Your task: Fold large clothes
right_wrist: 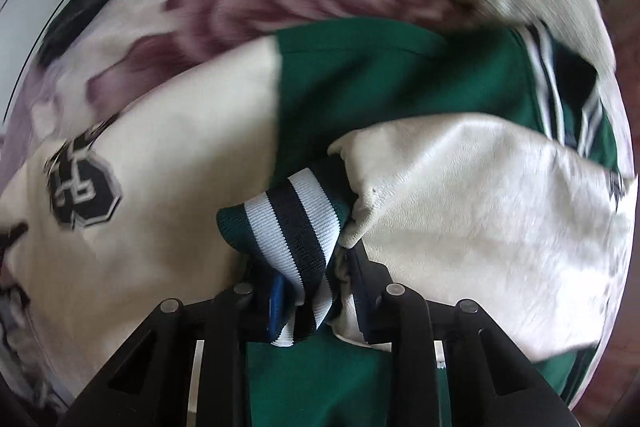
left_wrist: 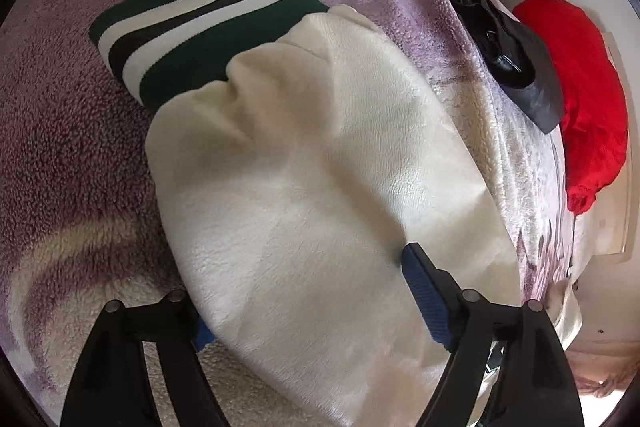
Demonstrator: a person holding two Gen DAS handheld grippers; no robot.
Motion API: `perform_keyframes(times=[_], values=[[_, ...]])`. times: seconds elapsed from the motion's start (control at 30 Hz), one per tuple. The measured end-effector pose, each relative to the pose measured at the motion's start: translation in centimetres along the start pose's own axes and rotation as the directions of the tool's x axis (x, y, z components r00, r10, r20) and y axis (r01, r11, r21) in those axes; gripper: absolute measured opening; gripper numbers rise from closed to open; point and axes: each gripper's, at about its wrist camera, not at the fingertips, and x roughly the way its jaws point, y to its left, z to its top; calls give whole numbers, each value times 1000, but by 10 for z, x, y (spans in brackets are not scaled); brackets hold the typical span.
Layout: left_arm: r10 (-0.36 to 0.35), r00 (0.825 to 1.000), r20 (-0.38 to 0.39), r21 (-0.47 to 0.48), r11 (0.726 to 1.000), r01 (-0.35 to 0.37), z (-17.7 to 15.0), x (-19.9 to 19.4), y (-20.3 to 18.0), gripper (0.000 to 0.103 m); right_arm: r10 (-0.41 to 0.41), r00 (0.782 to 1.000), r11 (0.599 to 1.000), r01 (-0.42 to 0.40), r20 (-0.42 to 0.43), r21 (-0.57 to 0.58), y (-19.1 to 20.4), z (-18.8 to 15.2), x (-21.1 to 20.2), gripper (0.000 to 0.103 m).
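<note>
Cream sleeve fabric is filling the space right in front of the left gripper, whose fingers are standing wide apart on either side of the sleeve without pinching it — the left one half buried under the cloth. Beneath everything a purple fleece blanket is spreading out ahead and to both sides, and on it the jacket, green-bodied with cream sleeves, is lying partly bunched. Far off to the left gripper's right a red garment and a dark one are waiting. Ahead of that gripper the striped cuff is resting flat.

Smaller and closer, the right gripper is clamping the other cuff — its stripes are bulging out between the fingers, with motion blur around.

Judging by this, a sleeve is being folded across the jacket body; next calls for laying that cuff flat on the green panel, then letting go.
</note>
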Motion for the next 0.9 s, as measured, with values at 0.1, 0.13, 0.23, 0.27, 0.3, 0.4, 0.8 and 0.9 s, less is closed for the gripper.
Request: perform_keyframes(times=[0.1, 0.13, 0.23, 0.27, 0.3, 0.4, 0.8, 0.9], values=[[20, 1000, 11, 0, 1000, -20, 2, 6, -9, 80, 14, 1000, 998, -15, -8, -64, 1, -1, 8, 32], [30, 999, 14, 3, 1000, -30, 4, 9, -14, 80, 39, 999, 997, -41, -22, -72, -4, -1, 11, 36], [62, 996, 60, 21, 998, -64, 6, 8, -22, 74, 226, 970, 974, -227, -90, -3, -39, -2, 8, 59], [74, 992, 103, 19, 997, -77, 5, 3, -24, 63, 328, 939, 945, -324, -104, 51, -57, -3, 3, 70], [96, 985, 141, 16, 995, -99, 4, -3, -26, 24, 390, 916, 919, -380, -93, 105, -75, -7, -2, 76], [91, 978, 187, -15, 996, -90, 6, -15, -32, 3, 383, 923, 905, -365, -47, 219, -129, -26, -20, 84], [-22, 897, 441, 253, 962, -101, -34, -136, -160, 1, 720, 690, 628, -695, 78, 352, -117, -24, -10, 84], [-83, 876, 476, 368, 923, -113, -66, -164, -203, 1, 650, 751, 679, -644, 120, 352, -136, -28, -25, 84]])
